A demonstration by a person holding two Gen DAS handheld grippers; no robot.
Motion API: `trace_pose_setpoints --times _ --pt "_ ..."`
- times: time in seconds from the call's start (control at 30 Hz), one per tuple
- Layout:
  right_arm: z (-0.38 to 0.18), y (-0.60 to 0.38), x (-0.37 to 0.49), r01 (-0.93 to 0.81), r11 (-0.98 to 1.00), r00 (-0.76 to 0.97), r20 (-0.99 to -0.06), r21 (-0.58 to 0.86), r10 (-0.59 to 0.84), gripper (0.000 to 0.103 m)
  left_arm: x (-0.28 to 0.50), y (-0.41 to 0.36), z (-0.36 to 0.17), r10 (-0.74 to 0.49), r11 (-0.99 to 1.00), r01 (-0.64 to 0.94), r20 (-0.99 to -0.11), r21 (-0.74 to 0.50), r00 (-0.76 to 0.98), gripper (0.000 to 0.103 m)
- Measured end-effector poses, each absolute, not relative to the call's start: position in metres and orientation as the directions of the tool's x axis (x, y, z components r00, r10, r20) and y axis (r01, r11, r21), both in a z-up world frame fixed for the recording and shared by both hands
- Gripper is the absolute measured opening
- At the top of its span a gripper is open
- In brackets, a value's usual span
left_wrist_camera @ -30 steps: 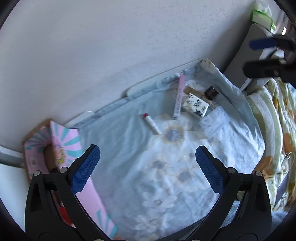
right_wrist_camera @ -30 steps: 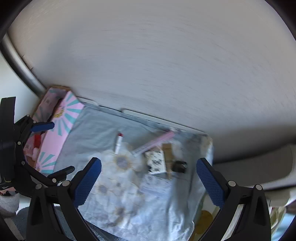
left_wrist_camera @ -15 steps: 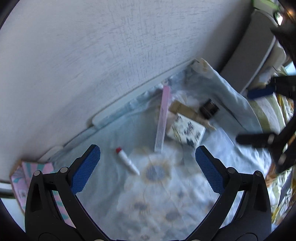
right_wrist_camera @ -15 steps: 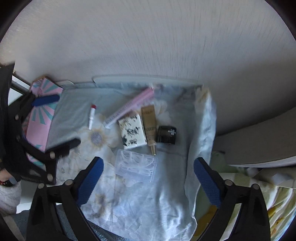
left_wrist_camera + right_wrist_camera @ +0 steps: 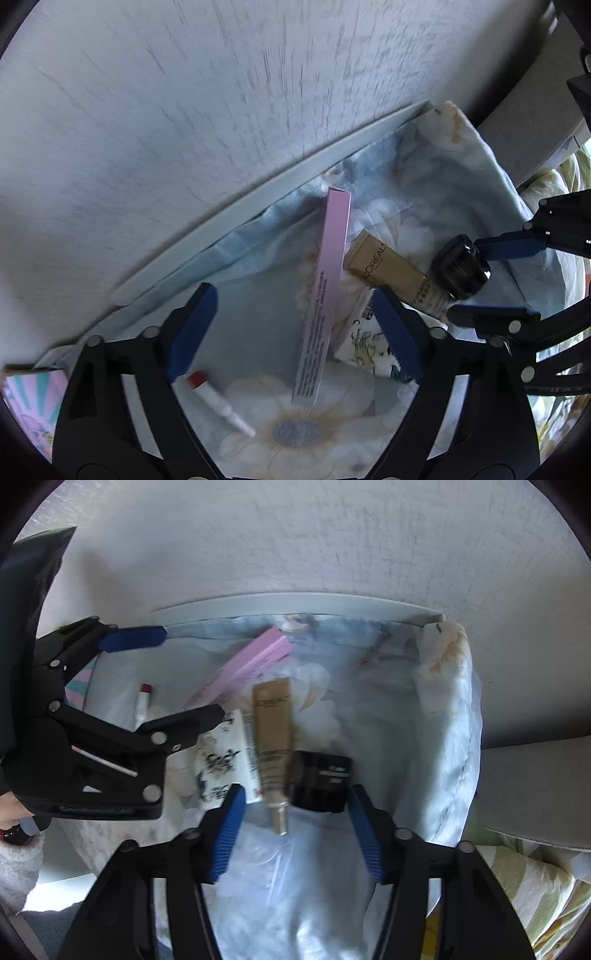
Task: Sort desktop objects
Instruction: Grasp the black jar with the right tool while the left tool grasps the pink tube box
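Vs 0.5 s ago both grippers have dropped in much closer to the cosmetics pile; vs 1 s ago the whole cloth was in view, now only the cluster fills the frames. The gold tube (image 5: 270,734) serves as landmark.

Left gripper (image 5: 293,328): jaws wide apart, holding nothing, now straddling the long pink box (image 5: 325,295), which lies just left of the gold tube w/ its far end toward the wall (image 5: 184,110). Its right finger covers part of the white patterned box (image 5: 364,350), which sits against the gold tube on the near-left side. Small red-capped lipstick (image 5: 218,400) lies well left of the gold tube, near the left finger, not touched.

Right gripper (image 5: 295,812): jaws spread, empty, now bracketing the gold tube's nozzle end and the black jar (image 5: 320,781). The jar touches the tube's right side; right finger is just beside the jar; whether it touches can't be told. In the left wrist view the jar sits between the right gripper's two blue pads (image 5: 511,246).

Around: everything lies on a pale blue floral cloth (image 5: 388,716) over the table. Clear plastic item (image 5: 258,856), blurred, lies near side of the tube, between the right gripper's fingers. Pink-and-teal striped box (image 5: 29,402) is far left of the tube, mostly hidden behind the left gripper's frame. Striped bedding (image 5: 535,878) sits off to the right.
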State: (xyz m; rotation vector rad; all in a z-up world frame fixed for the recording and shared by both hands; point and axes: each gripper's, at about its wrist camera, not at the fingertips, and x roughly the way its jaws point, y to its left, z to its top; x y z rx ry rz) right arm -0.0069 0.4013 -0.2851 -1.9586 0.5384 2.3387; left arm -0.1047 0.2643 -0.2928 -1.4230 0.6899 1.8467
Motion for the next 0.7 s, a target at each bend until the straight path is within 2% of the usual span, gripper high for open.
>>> trace_pose_setpoints --times 0.1,0.2,0.27,0.3,0.37,0.5,0.57,0.6,0.63,0.7 --pt "-0.291 0.403 -0.007 -0.250 -0.942 -0.193 -0.965 0.224 -0.178 0.036 -0.111 0.262 -0.296 0.238 -0.639 -0.768 -0.962 -0.050 -0.136 0.079" --pt "-0.292 0.408 -0.005 -0.263 -0.932 -0.210 -0.958 0.247 -0.195 0.033 -0.116 0.262 -0.297 0.254 -0.650 -0.756 -0.959 -0.074 -0.124 0.069" --pt "-0.293 0.411 -0.004 -0.270 -0.925 -0.219 -0.952 0.269 -0.213 0.033 -0.118 0.262 -0.301 0.234 -0.654 -0.754 -0.964 -0.059 -0.127 0.045" --pt "-0.293 0.411 -0.004 -0.270 -0.924 -0.221 -0.951 0.272 -0.215 0.033 -0.119 0.261 -0.303 0.231 -0.657 -0.751 -0.966 -0.069 -0.114 0.042" --pt "-0.292 0.410 -0.004 -0.263 -0.928 -0.222 -0.952 0.265 -0.209 0.033 -0.118 0.260 -0.305 0.232 -0.638 -0.768 -0.965 -0.058 -0.120 0.037" --pt "-0.292 0.406 -0.004 -0.255 -0.934 -0.223 -0.955 0.251 -0.196 0.033 -0.110 0.262 -0.306 0.213 -0.606 -0.796 -0.963 0.002 -0.165 0.036" --pt "-0.291 0.405 -0.003 -0.261 -0.933 -0.225 -0.955 0.249 -0.192 0.033 -0.112 0.260 -0.306 0.215 -0.616 -0.788 -0.965 -0.015 -0.150 0.034" --pt "-0.291 0.405 -0.003 -0.263 -0.932 -0.224 -0.956 0.248 -0.191 0.033 -0.114 0.259 -0.306 0.215 -0.625 -0.780 -0.966 -0.022 -0.144 0.031" --pt "-0.291 0.405 -0.003 -0.264 -0.932 -0.224 -0.956 0.247 -0.190 0.033 -0.115 0.257 -0.305 0.214 -0.631 -0.775 -0.966 -0.025 -0.143 0.022" --pt "-0.290 0.404 -0.002 -0.271 -0.930 -0.228 -0.956 0.247 -0.187 0.033 -0.117 0.252 -0.304 0.225 -0.639 -0.767 -0.967 -0.054 -0.119 0.020"
